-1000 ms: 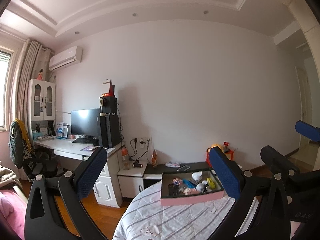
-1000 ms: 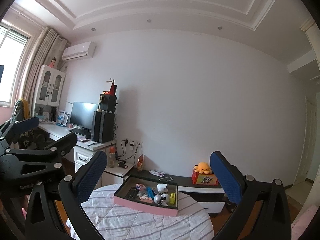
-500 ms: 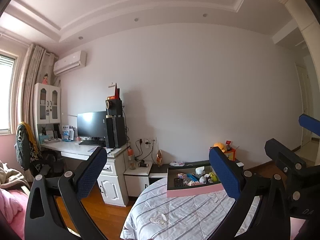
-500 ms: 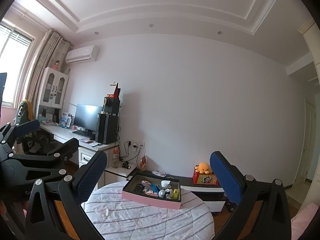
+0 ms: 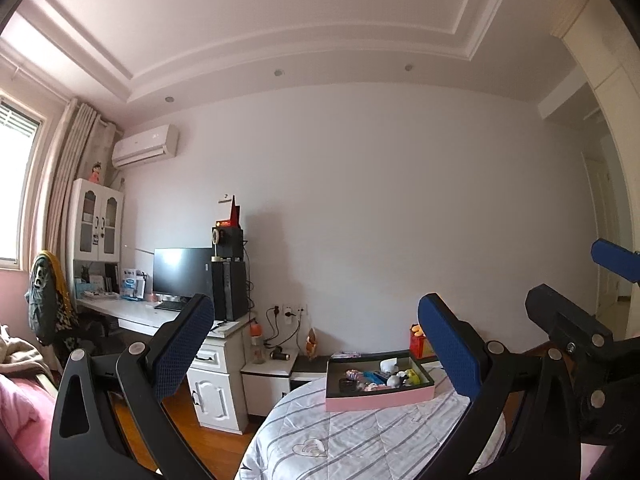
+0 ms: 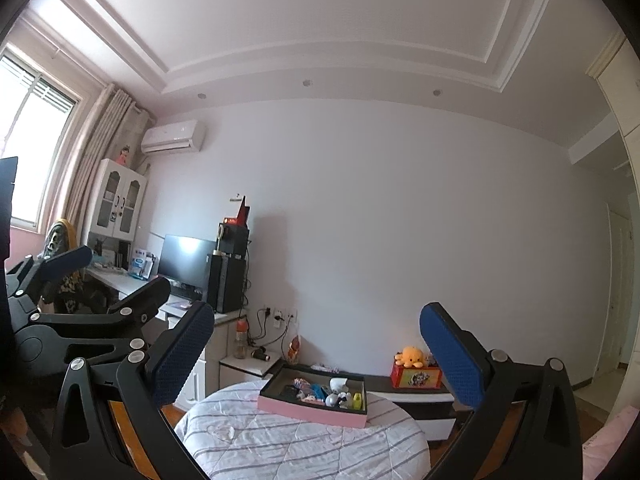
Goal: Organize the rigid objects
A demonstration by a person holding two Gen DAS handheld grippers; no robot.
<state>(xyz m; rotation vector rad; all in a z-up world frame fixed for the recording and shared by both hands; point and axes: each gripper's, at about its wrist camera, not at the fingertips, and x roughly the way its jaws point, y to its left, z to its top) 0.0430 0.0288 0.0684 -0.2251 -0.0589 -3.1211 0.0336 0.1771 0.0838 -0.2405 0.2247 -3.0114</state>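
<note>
Both hand-held grippers, left [image 5: 316,344] and right [image 6: 314,350], spread wide, hold nothing; pink tray [image 6: 308,407] shows no legible writing

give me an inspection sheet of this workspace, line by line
surface: round table under a striped quilted cloth, bare around the tray
job's things: pink tray on the table's far side, holding small mixed objects, too small to name
clutter: nothing seen loose on the cloth
grippers: left gripper and right gripper both open and empty, raised short of the table
cables: black cords hang from wall sockets behind the table
surroundings: desk with monitor and speakers, orange plush octopus on a red box
</note>
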